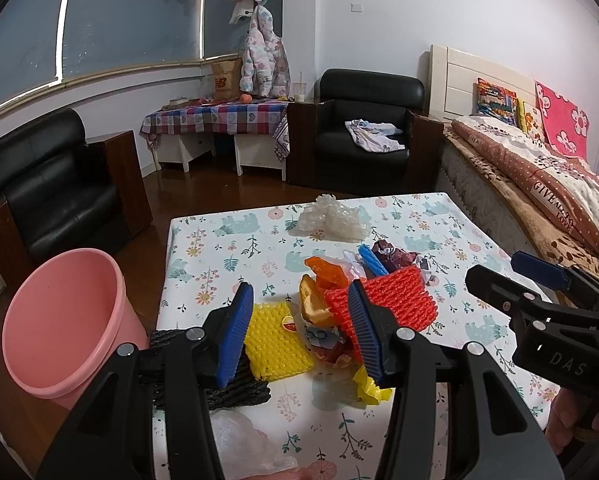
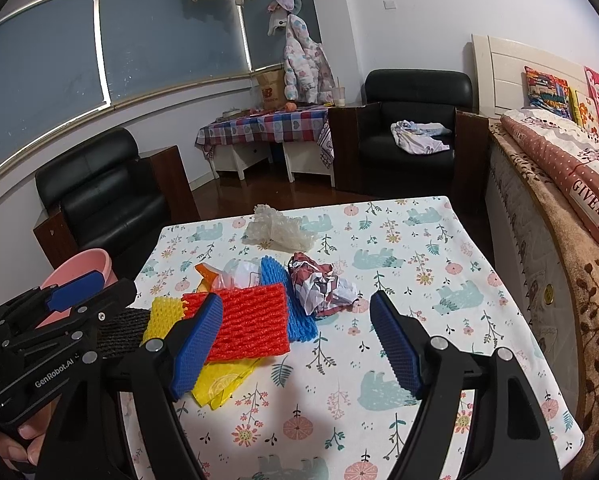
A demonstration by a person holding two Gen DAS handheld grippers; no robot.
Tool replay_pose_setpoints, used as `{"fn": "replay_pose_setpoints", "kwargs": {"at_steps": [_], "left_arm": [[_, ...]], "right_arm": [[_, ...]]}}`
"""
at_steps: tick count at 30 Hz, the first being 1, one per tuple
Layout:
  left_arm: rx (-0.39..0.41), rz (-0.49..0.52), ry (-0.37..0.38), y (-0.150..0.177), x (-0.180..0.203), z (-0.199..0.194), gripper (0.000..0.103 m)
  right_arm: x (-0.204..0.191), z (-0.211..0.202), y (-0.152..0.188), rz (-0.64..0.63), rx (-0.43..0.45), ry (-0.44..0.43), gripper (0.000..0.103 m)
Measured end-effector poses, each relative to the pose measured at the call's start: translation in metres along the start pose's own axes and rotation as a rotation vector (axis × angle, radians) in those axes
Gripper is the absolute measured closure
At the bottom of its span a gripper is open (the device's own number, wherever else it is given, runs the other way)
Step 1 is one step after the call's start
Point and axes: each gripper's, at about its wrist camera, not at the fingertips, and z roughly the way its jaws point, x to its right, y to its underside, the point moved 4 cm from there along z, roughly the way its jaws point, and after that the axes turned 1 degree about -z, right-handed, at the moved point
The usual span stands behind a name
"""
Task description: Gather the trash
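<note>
Both pairs of jaws stand wide apart, empty, angled down over the floral-clothed table (image 2: 439,240). The left gripper (image 1: 299,328) hovers above a yellow foam net (image 1: 275,344) and a red foam net (image 1: 395,300); the right gripper (image 2: 295,340) sits nearer a crumpled maroon-and-white paper ball (image 2: 319,286). Only the left view shows inside the pink plastic bucket (image 1: 59,328), left of the table, with nothing visible in it. Crumpled clear plastic (image 2: 279,230) lies at the far edge.
</note>
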Motion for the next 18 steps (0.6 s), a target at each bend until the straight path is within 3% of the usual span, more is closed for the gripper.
{"fn": "replay_pose_setpoints", "kwargs": {"at_steps": [18], "left_arm": [[0.004,-0.003,0.000,-0.0012,-0.0012,-0.0011,0.053]], "right_arm": [[-0.0002,-0.0009,0.0001,0.002,-0.002,0.000,0.028]]}}
